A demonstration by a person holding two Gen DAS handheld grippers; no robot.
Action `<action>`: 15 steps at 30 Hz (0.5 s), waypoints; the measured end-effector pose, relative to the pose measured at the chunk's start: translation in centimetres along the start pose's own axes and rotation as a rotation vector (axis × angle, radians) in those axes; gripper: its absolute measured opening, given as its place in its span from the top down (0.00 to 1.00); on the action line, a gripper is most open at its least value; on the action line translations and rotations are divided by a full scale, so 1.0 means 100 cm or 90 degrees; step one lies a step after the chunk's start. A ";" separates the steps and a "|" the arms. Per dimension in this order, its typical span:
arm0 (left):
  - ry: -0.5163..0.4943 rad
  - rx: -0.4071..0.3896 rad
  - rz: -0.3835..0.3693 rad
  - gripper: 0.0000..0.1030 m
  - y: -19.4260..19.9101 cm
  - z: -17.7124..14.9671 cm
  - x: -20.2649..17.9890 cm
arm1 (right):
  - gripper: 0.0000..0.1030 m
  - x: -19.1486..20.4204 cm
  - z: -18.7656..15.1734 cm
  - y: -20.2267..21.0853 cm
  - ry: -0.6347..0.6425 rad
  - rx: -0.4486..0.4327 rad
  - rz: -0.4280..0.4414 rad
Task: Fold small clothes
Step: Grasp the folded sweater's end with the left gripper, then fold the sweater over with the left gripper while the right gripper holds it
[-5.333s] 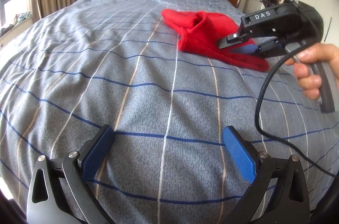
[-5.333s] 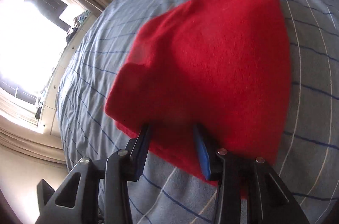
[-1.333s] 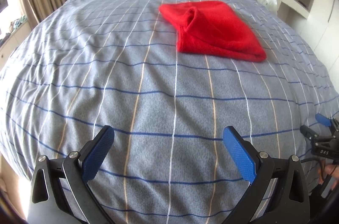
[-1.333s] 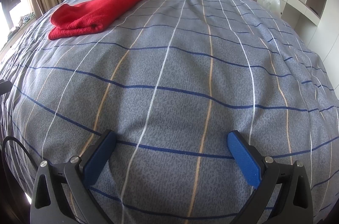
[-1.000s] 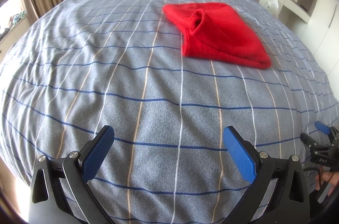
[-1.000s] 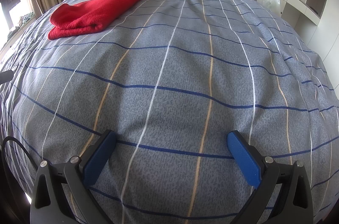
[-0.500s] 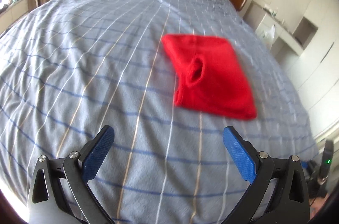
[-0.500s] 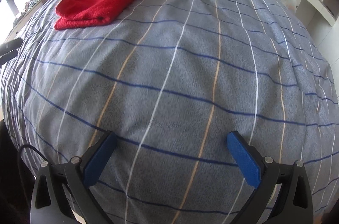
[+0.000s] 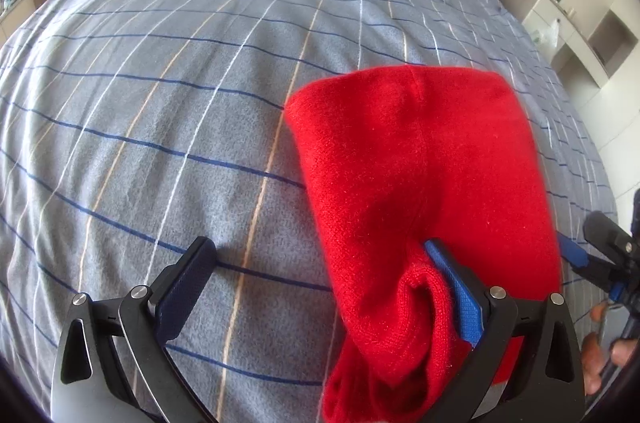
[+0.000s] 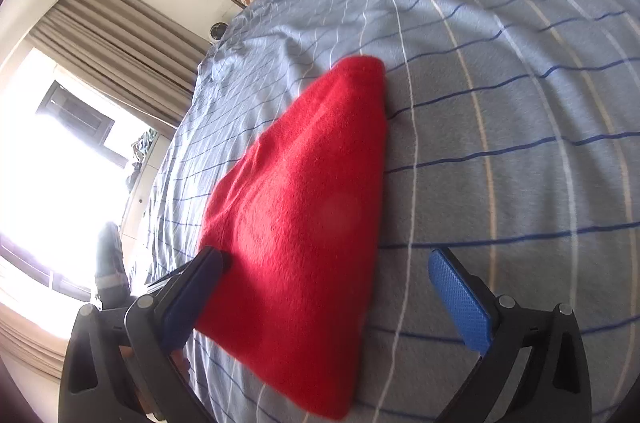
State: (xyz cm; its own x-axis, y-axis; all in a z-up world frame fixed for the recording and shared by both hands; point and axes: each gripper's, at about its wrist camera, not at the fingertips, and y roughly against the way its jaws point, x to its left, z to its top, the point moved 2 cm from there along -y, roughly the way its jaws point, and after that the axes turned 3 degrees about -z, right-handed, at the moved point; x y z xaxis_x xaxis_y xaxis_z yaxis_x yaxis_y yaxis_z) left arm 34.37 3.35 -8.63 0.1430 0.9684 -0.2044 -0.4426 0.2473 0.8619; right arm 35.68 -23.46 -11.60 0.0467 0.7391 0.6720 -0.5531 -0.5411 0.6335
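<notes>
Red garment (image 9: 420,159) lies folded on the plaid bed (image 9: 160,63); curtains (image 10: 116,39) by bright window. Left claw (image 9: 324,287) & right claw (image 10: 324,287) both spread wide, gripping nothing.

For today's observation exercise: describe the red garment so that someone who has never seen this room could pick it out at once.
A large bed under a grey-blue checked cover fills the room. On it lies the red garment, a fuzzy knit piece folded flat, between the fingers of both open grippers. It is the only bright red thing on the striped bedding.

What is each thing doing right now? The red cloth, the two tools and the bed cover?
Red cloth: folded, lying on the bed.
Left tool: open, one finger poked into the cloth's fold.
Right tool: open, straddling the cloth's edge.
Bed cover: spread flat, slightly rumpled.
</notes>
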 end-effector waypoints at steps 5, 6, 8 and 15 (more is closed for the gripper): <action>-0.025 -0.003 -0.010 0.01 -0.008 0.003 -0.006 | 0.20 -0.003 0.007 -0.035 -0.040 0.005 0.011; -0.031 -0.007 -0.025 0.06 -0.008 0.004 -0.009 | 0.45 0.003 0.006 -0.038 -0.022 0.008 0.005; -0.046 -0.010 -0.072 0.52 -0.009 0.003 -0.018 | 0.58 0.015 0.006 -0.041 0.046 0.019 -0.058; -0.073 -0.084 -0.098 0.79 0.038 0.010 -0.044 | 0.70 0.093 -0.012 -0.011 0.331 -0.077 -0.186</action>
State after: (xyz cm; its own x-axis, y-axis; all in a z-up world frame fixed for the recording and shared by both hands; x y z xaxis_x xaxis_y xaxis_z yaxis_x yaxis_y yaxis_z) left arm 32.96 -0.06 -4.02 0.3147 0.9105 -0.2682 -0.5183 0.4016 0.7550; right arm 35.73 -15.51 -6.48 -0.1844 0.9658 0.1824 -0.6702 -0.2593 0.6954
